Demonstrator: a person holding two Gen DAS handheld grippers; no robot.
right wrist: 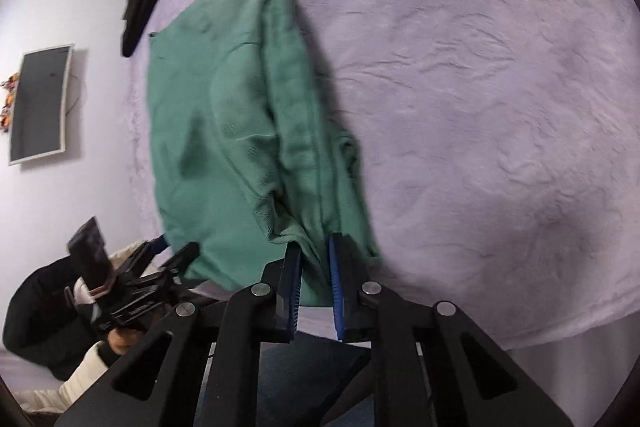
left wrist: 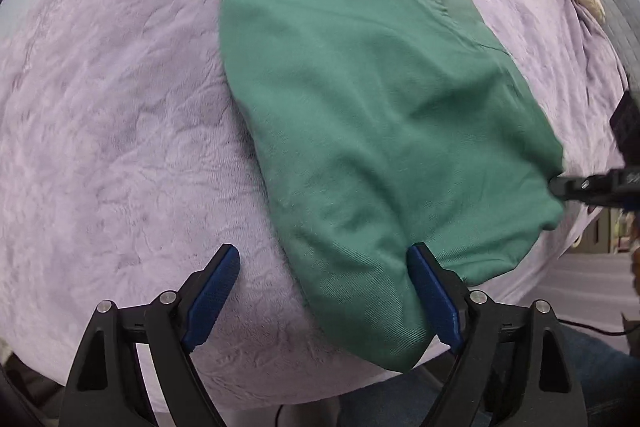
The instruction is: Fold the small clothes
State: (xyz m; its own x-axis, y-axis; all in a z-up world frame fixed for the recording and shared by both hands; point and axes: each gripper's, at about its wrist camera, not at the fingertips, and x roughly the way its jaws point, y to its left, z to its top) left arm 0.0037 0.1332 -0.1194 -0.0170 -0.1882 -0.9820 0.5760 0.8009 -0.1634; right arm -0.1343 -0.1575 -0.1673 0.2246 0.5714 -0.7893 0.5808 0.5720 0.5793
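The work surface is a lilac plush blanket (left wrist: 120, 131) covering a bed; a wall-mounted screen (right wrist: 40, 103) hangs beyond its edge. The green garment (left wrist: 380, 131) lies on the blanket, already doubled lengthwise, with one end at the near edge.

Left gripper (left wrist: 324, 291): jaws wide, nothing clamped; one blue pad (left wrist: 434, 295) rests against the garment's near end, the other stands beside it over bare blanket.

Right gripper (right wrist: 314, 283): jaws narrow, pinching a bunched corner of the garment's near end.

Procedure, as judged: seat the left gripper on the opposite near corner, close, then lift both corners level and carry them toward the garment's far end, keeping edges aligned.

No legible brand, label or writing is visible.
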